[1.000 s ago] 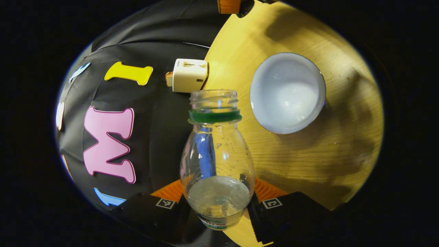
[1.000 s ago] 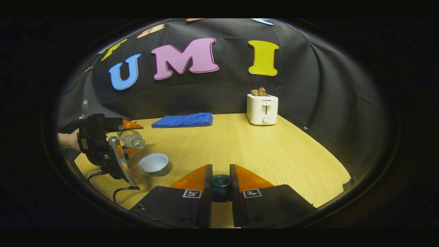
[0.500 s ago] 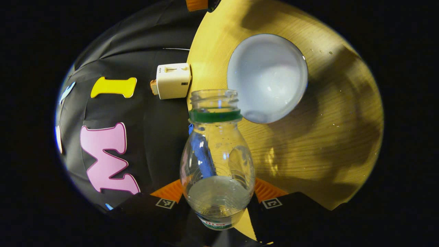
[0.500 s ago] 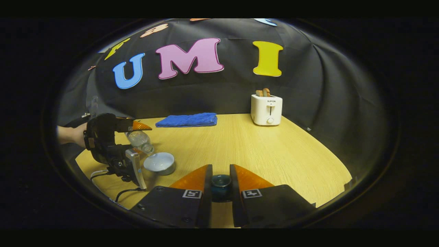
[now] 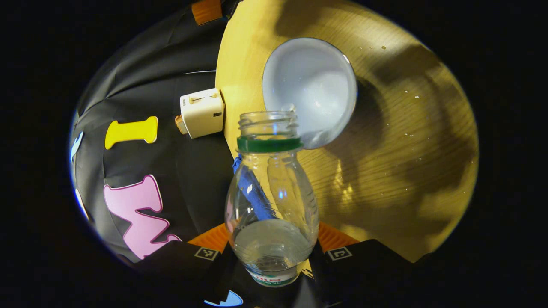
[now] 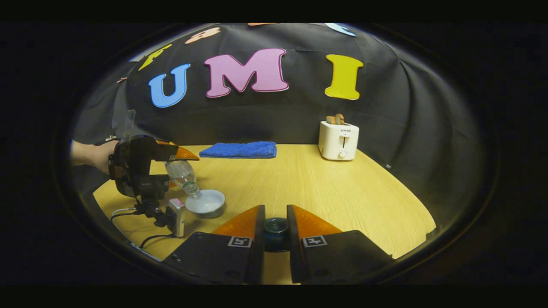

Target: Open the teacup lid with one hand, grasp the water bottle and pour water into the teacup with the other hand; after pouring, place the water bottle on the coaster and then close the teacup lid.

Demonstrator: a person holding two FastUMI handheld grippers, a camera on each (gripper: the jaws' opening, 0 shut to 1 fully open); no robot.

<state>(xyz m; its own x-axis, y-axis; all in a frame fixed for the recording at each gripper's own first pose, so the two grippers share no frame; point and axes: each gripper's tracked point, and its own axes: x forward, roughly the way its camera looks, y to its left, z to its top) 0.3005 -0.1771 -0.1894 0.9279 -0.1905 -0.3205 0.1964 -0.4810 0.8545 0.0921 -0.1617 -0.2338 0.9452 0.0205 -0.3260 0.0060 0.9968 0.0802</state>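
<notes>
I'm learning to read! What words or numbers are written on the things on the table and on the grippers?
Toaster: small dark mark on its front, too small to read.
Water bottle: label strip at its base, mostly hidden, unreadable.
Left gripper and right gripper: square black-and-white code patches, patterns, not words.
Teacup lid: no writing visible.

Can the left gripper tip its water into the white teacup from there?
Probably yes. The left gripper holds the water bottle tilted, its open mouth over the teacup's rim, nothing between them.
</notes>
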